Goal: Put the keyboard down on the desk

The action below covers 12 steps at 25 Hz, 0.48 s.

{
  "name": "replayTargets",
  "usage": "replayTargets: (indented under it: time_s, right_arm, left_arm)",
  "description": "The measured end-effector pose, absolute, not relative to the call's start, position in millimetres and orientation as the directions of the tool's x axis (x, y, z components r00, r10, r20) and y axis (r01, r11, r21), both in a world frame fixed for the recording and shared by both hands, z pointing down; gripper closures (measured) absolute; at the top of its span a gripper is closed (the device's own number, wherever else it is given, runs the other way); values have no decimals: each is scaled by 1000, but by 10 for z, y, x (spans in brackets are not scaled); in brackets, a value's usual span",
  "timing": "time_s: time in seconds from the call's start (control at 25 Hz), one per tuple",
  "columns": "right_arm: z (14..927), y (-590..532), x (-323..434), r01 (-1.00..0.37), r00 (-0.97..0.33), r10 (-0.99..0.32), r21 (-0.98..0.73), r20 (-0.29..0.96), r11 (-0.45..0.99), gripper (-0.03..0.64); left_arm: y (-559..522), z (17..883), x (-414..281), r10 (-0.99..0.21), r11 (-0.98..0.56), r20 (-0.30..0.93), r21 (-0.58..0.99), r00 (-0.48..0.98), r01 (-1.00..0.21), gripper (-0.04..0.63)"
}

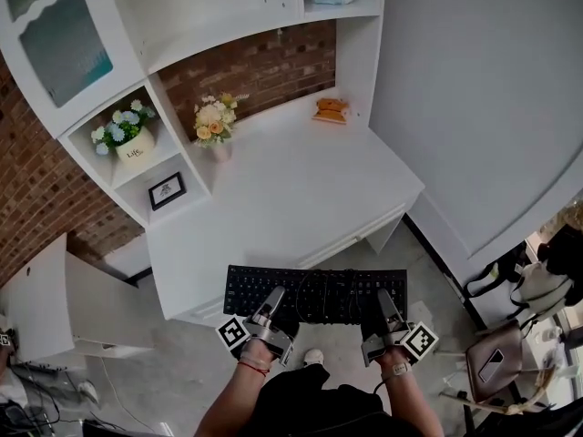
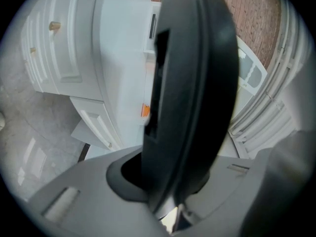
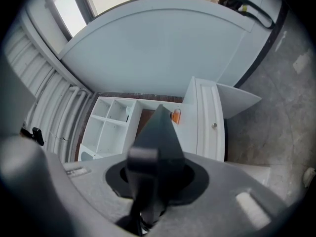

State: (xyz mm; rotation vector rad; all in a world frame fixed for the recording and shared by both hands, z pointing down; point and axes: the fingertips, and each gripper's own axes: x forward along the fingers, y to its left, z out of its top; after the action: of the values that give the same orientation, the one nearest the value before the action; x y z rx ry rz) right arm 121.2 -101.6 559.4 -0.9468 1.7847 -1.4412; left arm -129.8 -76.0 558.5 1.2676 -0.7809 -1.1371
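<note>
Both grippers are clamping the black keyboard [image 1: 314, 291] by its near edge, left gripper [image 1: 272, 300] and right gripper [image 1: 386, 306]. The head view is showing it sitting flat just in front of the white desk [image 1: 291, 189]. The gripper views are showing only its thin edge, pinched between narrow jaws.

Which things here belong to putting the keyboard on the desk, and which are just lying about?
Job: keyboard; desk; left claw and right claw, both gripping the keyboard.
Lying about: vase of flowers on the desk; potted flowers and picture frame on the shelves; brown bag.
</note>
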Motion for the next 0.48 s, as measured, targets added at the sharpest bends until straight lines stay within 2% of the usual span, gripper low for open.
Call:
replayTargets:
  time_s: [0.48]
  right_arm:
    - [5713, -1440, 1080, -137, -545, -838, -984, -21, 114, 534]
  left_arm:
    - [-1142, 5685, -1420, -949, -52, -116, 975, 293, 217, 520]
